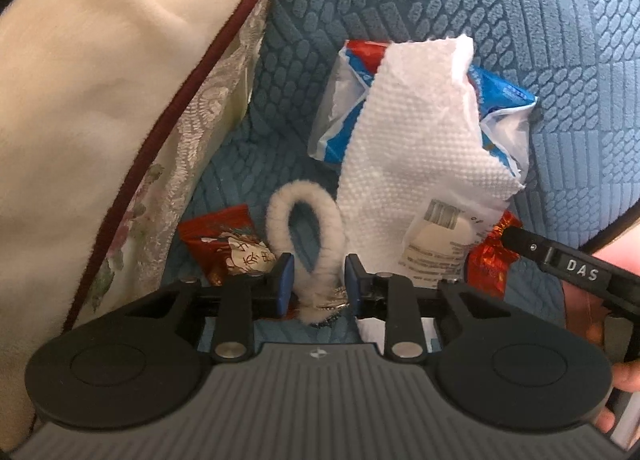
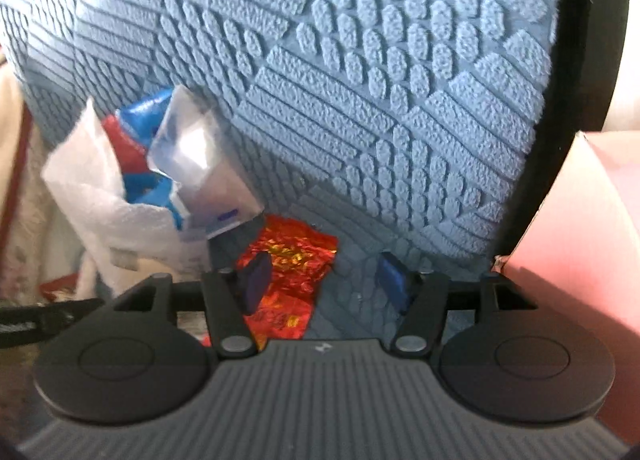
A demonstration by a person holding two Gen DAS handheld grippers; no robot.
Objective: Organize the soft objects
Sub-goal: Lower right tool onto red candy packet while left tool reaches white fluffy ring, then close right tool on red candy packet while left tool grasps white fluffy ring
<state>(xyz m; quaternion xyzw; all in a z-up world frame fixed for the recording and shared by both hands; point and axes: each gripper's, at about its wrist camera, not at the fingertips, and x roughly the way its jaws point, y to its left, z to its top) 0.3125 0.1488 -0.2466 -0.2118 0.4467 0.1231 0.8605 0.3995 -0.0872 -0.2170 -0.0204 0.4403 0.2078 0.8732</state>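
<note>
Left wrist view shows the left tongs (image 1: 316, 280) set around a fuzzy white loop (image 1: 304, 219) lying on the blue cushion (image 1: 520, 39), pads close beside it but not clearly pinching; the next move is probably to squeeze and lift. Just beyond them, a paper towel (image 1: 412, 147) and snack wrappers (image 1: 224, 244) crowd the loop, while the right tongs (image 2: 324, 280) stand apart over a red foil wrapper (image 2: 292, 260), holding nothing.
</note>
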